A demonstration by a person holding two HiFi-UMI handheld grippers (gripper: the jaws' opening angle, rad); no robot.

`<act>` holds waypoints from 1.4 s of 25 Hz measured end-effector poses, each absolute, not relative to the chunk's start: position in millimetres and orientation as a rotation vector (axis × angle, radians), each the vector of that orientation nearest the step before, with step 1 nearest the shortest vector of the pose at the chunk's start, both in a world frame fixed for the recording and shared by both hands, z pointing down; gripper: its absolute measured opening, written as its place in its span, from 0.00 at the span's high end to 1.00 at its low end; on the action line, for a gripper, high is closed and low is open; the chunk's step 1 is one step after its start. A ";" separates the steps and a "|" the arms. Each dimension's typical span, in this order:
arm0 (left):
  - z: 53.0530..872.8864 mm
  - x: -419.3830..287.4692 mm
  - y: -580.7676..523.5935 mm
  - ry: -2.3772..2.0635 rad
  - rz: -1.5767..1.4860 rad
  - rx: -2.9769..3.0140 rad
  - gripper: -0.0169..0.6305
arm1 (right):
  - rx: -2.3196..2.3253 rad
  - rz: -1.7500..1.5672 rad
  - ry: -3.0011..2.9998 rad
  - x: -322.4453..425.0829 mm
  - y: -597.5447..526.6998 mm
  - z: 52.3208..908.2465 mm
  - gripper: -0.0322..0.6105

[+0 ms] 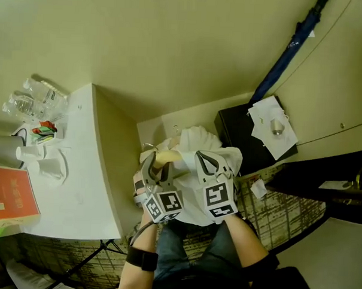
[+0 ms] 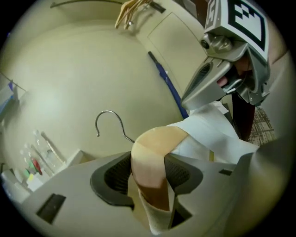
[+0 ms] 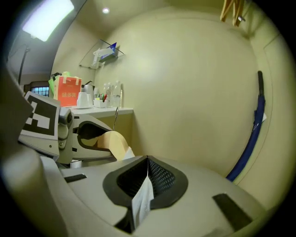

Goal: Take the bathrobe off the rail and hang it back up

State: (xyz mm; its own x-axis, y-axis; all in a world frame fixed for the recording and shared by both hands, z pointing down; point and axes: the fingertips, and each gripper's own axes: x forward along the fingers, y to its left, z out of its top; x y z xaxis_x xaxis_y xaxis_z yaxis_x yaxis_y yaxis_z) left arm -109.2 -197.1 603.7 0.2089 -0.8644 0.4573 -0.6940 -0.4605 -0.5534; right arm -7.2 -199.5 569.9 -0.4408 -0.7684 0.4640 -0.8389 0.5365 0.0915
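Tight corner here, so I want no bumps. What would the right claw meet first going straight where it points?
Most likely the bare cream wall; the right claw, shut on the white bathrobe, points between the counter and the blue umbrella. Depth is unclear.

Head view faces steeply down; each gripper view sights closely along its jaws; all share a furled blue umbrella (image 1: 290,50), at one o'clock from overhead.

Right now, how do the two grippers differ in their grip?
The left gripper clamps the thick wooden hanger; the right gripper pinches a thin fold of the white bathrobe. The left gripper's jaws stand apart around the wood; the right gripper's nearly meet. Both are closed on something, side by side.
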 end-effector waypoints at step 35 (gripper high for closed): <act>34.1 -17.8 -155.1 1.062 -0.154 -1.871 0.64 | 1.952 -0.955 -2.032 47.7 -108.3 45.3 0.91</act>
